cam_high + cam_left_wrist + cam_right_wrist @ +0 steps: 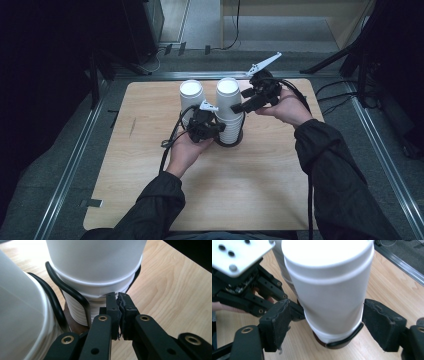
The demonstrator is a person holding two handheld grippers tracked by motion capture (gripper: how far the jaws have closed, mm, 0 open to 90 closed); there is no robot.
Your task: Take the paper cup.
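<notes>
Two stacks of upturned white paper cups stand mid-table, each in a black wire holder [75,293]. The left stack [191,97] looms large at the left edge as a cup wall [20,315]. My left gripper [216,127] is low at the right stack [229,107], its shut jaws [118,298] tipped against the ribbed rims [80,312], nothing seen between them. My right gripper [240,106] comes from the right, open, its pads [277,320] either side of the top cup [329,290]; the right pad sits almost against the cup wall.
The stacks stand on a light wooden board [150,175] with bare wood toward the person. Metal rails [75,160] run along both sides. Cables and black stands [345,55] lie beyond the far edge on grey floor.
</notes>
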